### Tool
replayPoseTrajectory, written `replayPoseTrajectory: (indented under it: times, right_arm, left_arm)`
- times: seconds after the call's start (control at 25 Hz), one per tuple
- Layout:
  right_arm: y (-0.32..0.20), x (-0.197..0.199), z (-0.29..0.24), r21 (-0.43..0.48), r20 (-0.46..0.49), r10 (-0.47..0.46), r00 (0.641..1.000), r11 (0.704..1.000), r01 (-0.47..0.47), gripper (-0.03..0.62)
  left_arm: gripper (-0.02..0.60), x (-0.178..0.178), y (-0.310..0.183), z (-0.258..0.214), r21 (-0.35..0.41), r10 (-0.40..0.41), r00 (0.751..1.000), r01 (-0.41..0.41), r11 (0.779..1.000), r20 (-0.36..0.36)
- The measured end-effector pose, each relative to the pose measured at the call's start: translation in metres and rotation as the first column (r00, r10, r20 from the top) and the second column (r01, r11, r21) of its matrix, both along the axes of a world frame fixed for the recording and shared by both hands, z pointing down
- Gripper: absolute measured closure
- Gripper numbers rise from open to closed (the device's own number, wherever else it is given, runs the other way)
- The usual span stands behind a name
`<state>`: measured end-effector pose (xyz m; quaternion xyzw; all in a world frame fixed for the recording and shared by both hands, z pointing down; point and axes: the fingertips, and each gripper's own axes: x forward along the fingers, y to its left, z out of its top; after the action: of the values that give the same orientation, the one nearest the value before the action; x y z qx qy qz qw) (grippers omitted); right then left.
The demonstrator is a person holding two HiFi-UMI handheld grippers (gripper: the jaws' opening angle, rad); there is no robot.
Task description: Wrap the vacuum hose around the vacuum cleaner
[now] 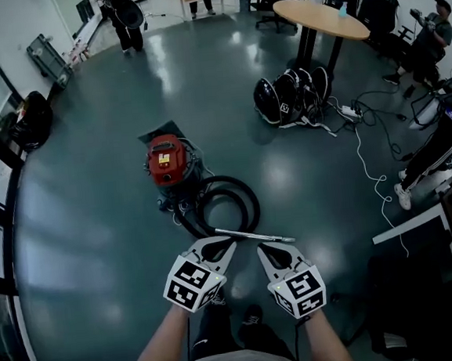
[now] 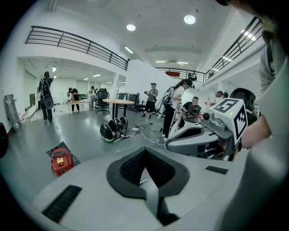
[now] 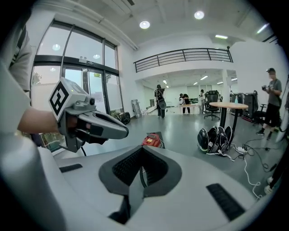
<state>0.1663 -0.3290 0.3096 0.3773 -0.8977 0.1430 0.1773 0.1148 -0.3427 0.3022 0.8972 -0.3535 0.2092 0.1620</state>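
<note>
Both grippers are held side by side in front of the person, tips close together, pointing forward and somewhat down. Left gripper (image 1: 225, 246): jaws closed against each other, nothing between them. Right gripper (image 1: 265, 251): jaws likewise closed and empty. The red vacuum (image 1: 168, 161) stands on the floor (image 1: 96, 226) ahead of both jaws and well apart from them. It is left of centre in the left gripper view and just above the jaw line in the right gripper view. The black hose (image 1: 250, 199) lies in a loose coil on the floor between the vacuum and the jaws, touching the vacuum's near side and not wound round its body. The metal wand (image 1: 254, 234) lies across the near edge of the coil. In the head view it sits just beyond the two jaw tips, and neither gripper touches it. A cluster of dark helmets (image 1: 289, 95) lies farther out, right of the jaws.
</note>
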Motion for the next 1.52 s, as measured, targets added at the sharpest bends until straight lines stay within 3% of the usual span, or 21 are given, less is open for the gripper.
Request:
replayPoseTrajectory:
  times: [0.32,0.64,1.12,1.52]
  right_arm:
    - [0.010,-0.006,-0.078,0.107,0.069,0.008,0.998,0.994,-0.016,0.592]
    - [0.024,-0.015,-0.125,0.200,0.081,-0.028,0.996,0.980,0.011,0.592]
    - [0.035,-0.018,-0.155,0.261,0.101,-0.047,0.994,0.965,0.020,0.592]
    - [0.034,-0.016,-0.163,0.268,0.124,-0.059,0.990,0.963,0.023,0.592]
  left_arm:
    - [0.575,-0.002,0.020,-0.072,0.105,-0.065,0.997,0.068,0.992,-0.033]
    - [0.575,0.010,0.043,-0.111,0.182,-0.055,0.997,0.063,0.981,-0.049]
    - [0.575,0.014,0.053,-0.141,0.251,-0.064,0.996,0.076,0.965,-0.056]
    - [0.575,0.015,0.050,-0.146,0.265,-0.071,0.996,0.083,0.961,-0.052]
